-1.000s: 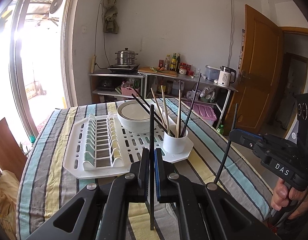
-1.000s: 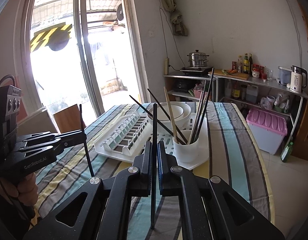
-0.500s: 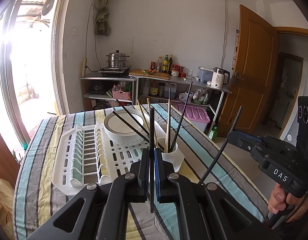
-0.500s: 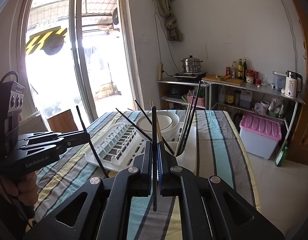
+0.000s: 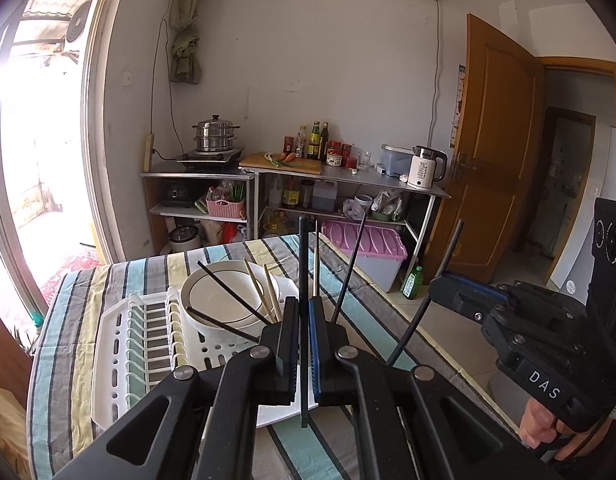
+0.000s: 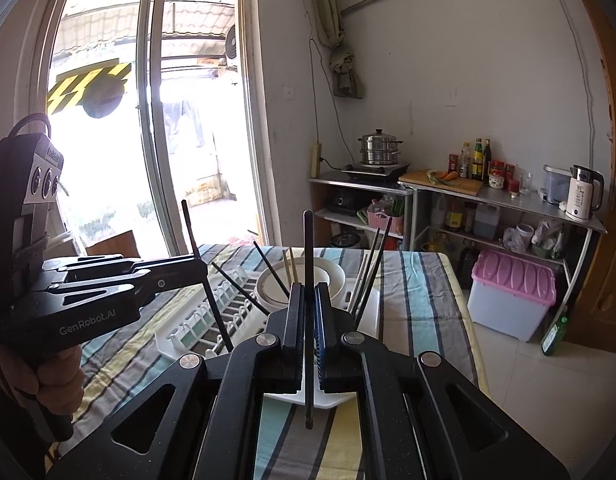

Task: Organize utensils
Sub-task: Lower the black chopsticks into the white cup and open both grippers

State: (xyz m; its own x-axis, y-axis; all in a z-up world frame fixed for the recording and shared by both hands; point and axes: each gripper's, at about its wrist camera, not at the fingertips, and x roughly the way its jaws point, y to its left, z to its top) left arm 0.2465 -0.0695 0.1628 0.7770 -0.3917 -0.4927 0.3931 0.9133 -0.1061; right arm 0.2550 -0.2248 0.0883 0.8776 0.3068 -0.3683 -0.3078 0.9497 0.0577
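Each tool, left tool [image 5: 304, 336] and right tool [image 6: 308, 320], pinches one upright black chopstick [image 5: 303, 264]; the chopstick holder [image 6: 368, 312] stands straight ahead on the drying rack [image 5: 120, 344], table's middle.

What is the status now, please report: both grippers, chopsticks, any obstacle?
Left gripper shut on black chopstick. Right gripper shut on second black chopstick. Both above striped table, near drying rack. Nothing in the way.

left gripper [image 5: 303, 322]: black, silver screws | right gripper [image 6: 307, 308]: black, seemingly blue pad
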